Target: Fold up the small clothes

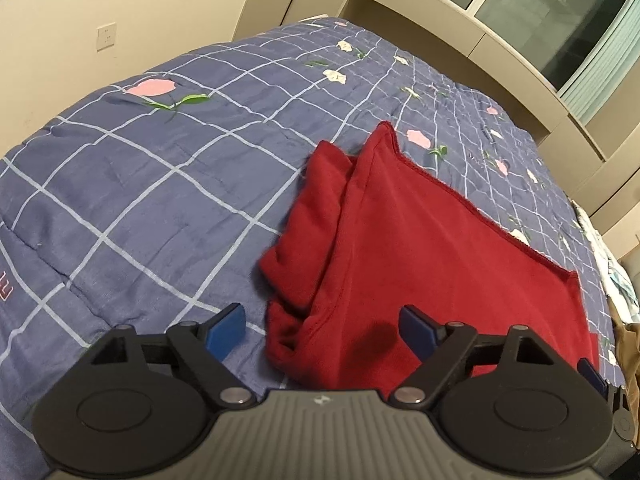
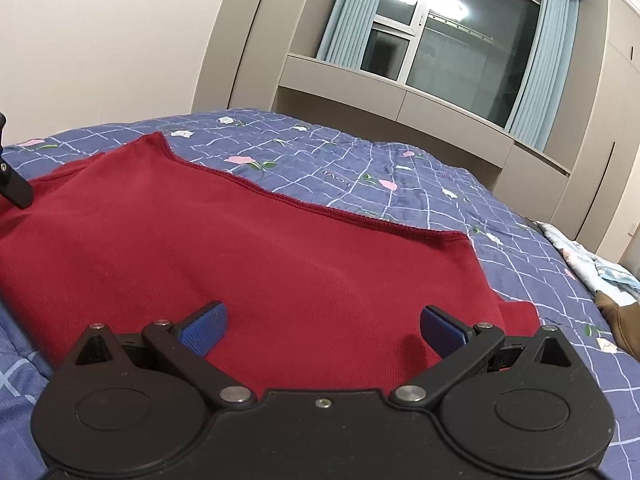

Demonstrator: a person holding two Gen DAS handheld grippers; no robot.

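On a blue checked quilt (image 1: 140, 184) the red garment (image 2: 248, 256) lies half-folded, left gripper (image 1: 322, 330) and right gripper (image 2: 322, 326) both spread empty above its near edge, so the next fold likely needs each to pinch a near corner.

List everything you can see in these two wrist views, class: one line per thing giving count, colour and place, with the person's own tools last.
red garment: one, dark red, spread on the bed, partly folded with a sleeve bunched at its left side.
quilt: one, blue with a pale grid and pink and white flowers, covering the bed.
window: one, dark glass reflecting a ceiling light, on the far wall.
curtains: two, light blue, either side of the window.
cabinets: beige, under and beside the window.
wall socket: one, white, on the left wall.
other fabrics: pale patterned and brown, at the bed's right edge.
left claw: one, black with blue pads, open over the garment's left edge.
right claw: one, black with blue pads, open over the garment.
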